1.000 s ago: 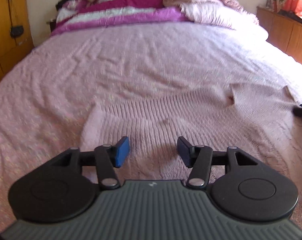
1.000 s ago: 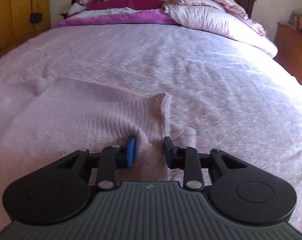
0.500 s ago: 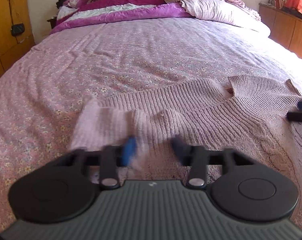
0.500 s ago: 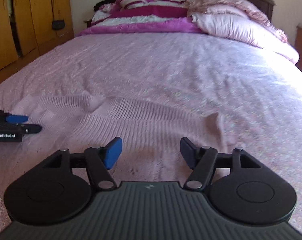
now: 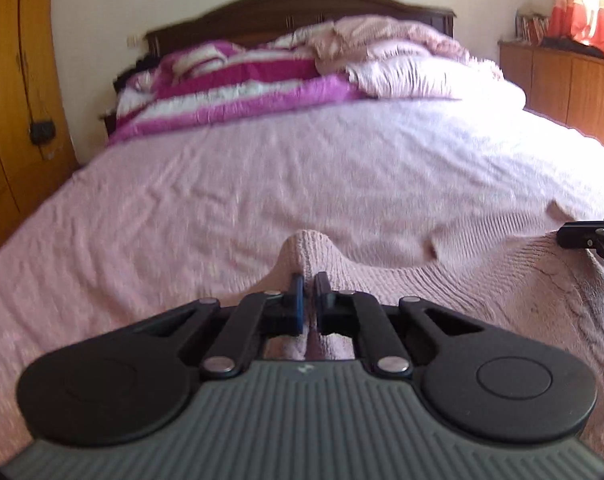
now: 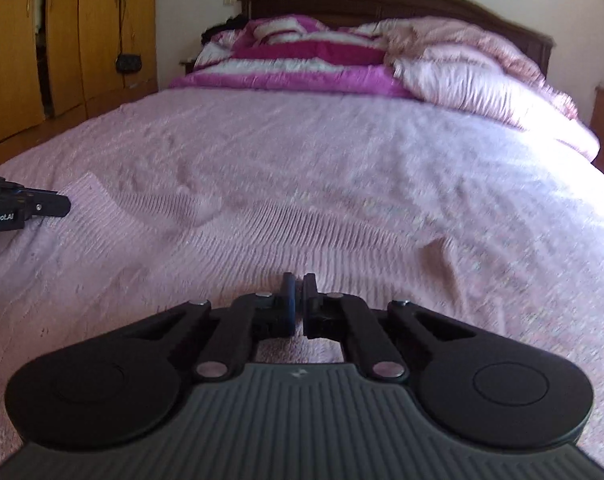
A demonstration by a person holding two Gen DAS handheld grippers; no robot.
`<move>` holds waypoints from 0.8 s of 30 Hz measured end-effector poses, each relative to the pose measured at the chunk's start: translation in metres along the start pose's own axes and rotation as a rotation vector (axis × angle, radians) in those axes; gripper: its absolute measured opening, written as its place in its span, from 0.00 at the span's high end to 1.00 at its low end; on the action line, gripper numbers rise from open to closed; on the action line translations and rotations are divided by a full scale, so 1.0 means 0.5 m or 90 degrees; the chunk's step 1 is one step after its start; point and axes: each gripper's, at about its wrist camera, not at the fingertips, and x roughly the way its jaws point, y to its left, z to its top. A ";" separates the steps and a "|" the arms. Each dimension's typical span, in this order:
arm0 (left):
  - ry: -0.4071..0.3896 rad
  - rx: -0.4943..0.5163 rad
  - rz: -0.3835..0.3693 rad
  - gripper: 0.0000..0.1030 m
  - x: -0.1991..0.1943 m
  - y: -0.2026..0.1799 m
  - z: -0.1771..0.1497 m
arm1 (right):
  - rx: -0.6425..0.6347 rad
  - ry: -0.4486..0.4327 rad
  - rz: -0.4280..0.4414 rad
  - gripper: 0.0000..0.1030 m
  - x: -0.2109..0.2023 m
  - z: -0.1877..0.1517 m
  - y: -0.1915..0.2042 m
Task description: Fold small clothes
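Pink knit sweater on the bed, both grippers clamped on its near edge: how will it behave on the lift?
Probably floppy: the sweater already tents into a soft peak at the left gripper. Likely to sag between the left gripper and the right gripper, since the span between them lies slack. Its ribbed knit looks grippy, so slipping seems unlikely.

Left hand-held gripper [image 5: 309, 285] pinches a raised pink sweater [image 5: 442, 280] fold.

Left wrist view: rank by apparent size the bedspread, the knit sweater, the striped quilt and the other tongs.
1. Bedspread
2. Knit sweater, enlarged by nearness
3. Striped quilt, farther away
4. Right tongs, only partly in frame
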 end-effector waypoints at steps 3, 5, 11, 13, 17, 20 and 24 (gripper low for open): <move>-0.013 -0.008 0.019 0.93 0.017 0.002 0.028 | -0.010 -0.036 -0.033 0.98 -0.008 0.021 -0.001; -0.020 -0.011 0.036 0.93 0.037 0.002 0.037 | -0.010 -0.054 -0.048 0.99 -0.009 0.034 -0.006; 0.071 0.033 0.056 0.90 0.137 -0.020 0.000 | -0.073 -0.011 -0.086 1.00 0.046 0.022 0.007; 0.095 0.035 0.056 0.90 0.148 -0.017 -0.021 | -0.057 0.021 -0.083 0.99 0.063 0.009 -0.001; 0.100 0.012 0.034 0.75 0.128 0.005 -0.029 | -0.015 0.033 -0.104 0.95 0.066 0.003 -0.046; 0.089 -0.031 0.015 0.59 0.091 0.027 -0.031 | 0.022 0.028 -0.126 0.73 0.060 0.009 -0.091; 0.085 -0.048 0.029 0.59 0.045 0.037 -0.037 | 0.057 0.061 -0.120 0.40 0.069 0.003 -0.139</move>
